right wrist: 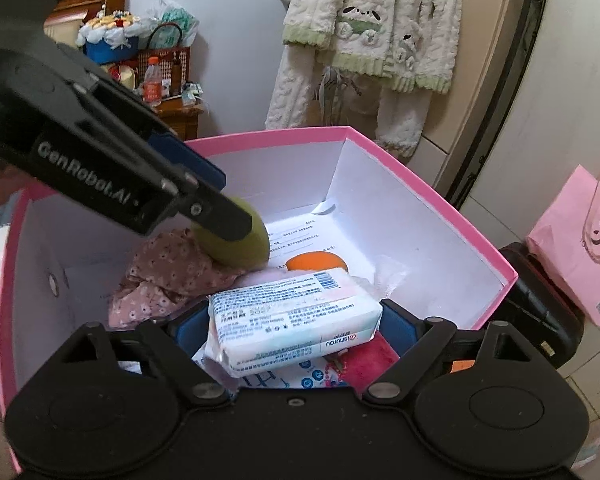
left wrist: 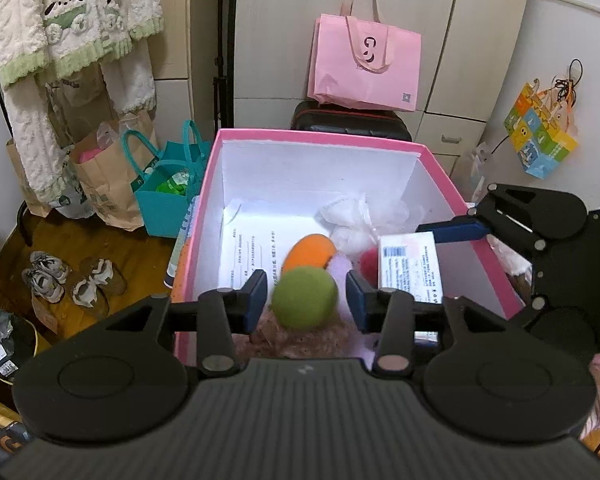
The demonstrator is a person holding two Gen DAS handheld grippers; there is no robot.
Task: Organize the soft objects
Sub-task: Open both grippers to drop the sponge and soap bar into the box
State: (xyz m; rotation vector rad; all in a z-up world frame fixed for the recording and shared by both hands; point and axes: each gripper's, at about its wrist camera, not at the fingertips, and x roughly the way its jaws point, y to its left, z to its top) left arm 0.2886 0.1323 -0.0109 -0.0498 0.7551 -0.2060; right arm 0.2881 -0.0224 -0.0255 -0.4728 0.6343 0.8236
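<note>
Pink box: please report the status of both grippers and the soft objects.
Left gripper open around round green felt ball. Right gripper shut on white tissue pack. Both over pink cardboard box. Floral pink cloth underneath.

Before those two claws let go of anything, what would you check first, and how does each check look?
1. Left gripper around the green ball: open, pads apart from it; not ok as a grip.
2. Ball over the pink box: ok.
3. Right gripper on the tissue pack: pads on both ends; ok.
4. Pack inside the box walls: ok.
5. Landing spot: orange ball and floral cloth lie below; soft, ok.
6. Clearance between grippers: cannot tell.
</note>
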